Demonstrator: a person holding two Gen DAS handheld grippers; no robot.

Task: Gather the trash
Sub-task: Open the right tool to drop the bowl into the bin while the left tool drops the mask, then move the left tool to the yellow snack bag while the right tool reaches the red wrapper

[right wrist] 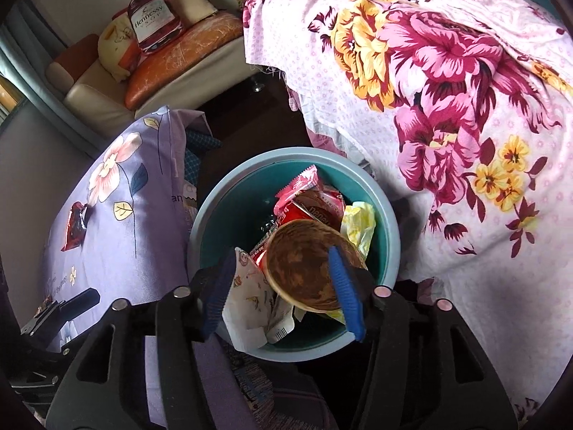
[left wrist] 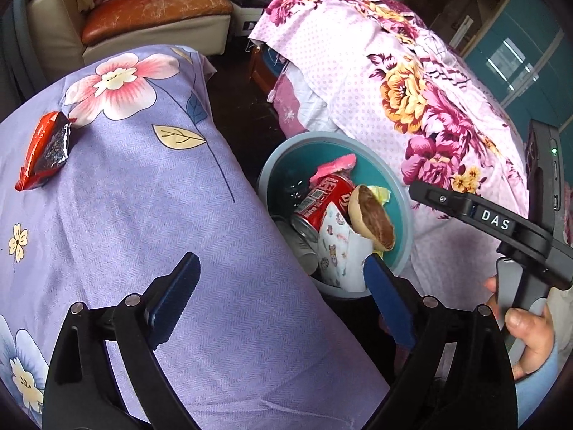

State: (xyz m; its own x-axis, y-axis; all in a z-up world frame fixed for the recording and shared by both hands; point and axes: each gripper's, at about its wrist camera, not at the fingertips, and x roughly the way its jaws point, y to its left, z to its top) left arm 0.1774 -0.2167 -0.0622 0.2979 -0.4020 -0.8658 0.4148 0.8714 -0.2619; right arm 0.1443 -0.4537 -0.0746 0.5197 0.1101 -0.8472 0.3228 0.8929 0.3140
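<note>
Right wrist view looked down into the round teal plastic bin with a pale blue rim (right wrist: 390, 229), low in the centre of the frame. The right gripper (right wrist: 283, 290) hung over the bin's near edge with its blue-padded jaws apart. Between them lay the brown-stained round paper cup (right wrist: 304, 268); the right pad appeared to brush the cup's rim, though the overlap made it hard to say whether they touched. The cup rested on the heap in the bin: a red drink can (right wrist: 315, 211), a pink snack wrapper (right wrist: 304, 182), a white printed paper wrapper (right wrist: 254, 297) and a crumpled yellow scrap (right wrist: 358, 222).

Left wrist view showed the left gripper (left wrist: 279, 304) with its jaws wide apart and empty, one finger over the lilac flowered cloth (left wrist: 143, 215) and the other at the bin's rim. At the left edge of that frame a crumpled red foil wrapper (left wrist: 46, 150) lay on the lilac cloth, well apart from the bin. A hand (left wrist: 530, 337) held the handle of the other gripper at lower right.

Judged from these frames, most of the collecting was done, since several items already filled the bin and the cup appeared released. The red foil wrapper was the one visible item left to fetch. The pink flowered cloth (right wrist: 465, 107) at right showed no litter.
</note>
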